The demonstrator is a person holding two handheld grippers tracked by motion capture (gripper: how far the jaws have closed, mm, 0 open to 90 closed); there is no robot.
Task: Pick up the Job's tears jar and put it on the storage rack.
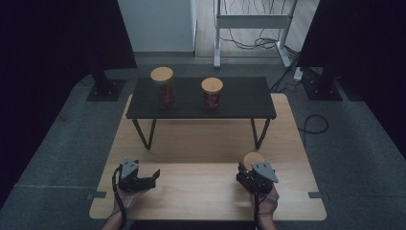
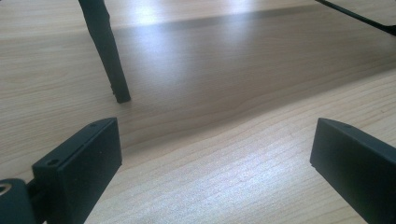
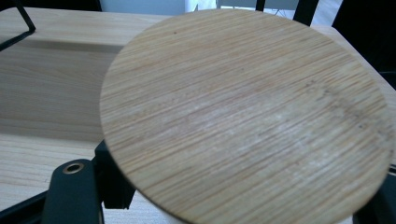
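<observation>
Holding a jar with a round bamboo lid (image 1: 253, 158) in my right gripper (image 1: 252, 173), I keep it low over the near right part of the light wooden surface (image 1: 201, 143), just ahead of my hand. In the right gripper view the lid (image 3: 243, 116) sits close to the camera, and the black jaws stand on either side below its rim, so I judge them clamped on the jar body beneath, which is hidden from me; I cannot tell what this jar contains. Gripping below the lid, with the lid facing upward, likely keeps the jar upright for carrying.

My left gripper (image 1: 143, 178) rests at the near left of the surface, released: in the left gripper view its two jaws stand wide apart with bare wood between them, and one thin black leg (image 2: 105, 51) of the shelf stands ahead. It seems parked there simply to stay clear.

Farther back stands a low black shelf on slim metal legs (image 1: 239, 98). Two glass jars with matching bamboo lids sit on it, well apart: the left jar (image 1: 164, 88) and the right jar (image 1: 212, 93), both holding something reddish-brown that I cannot identify. Room remains to their right, probably where my jar belongs.
</observation>
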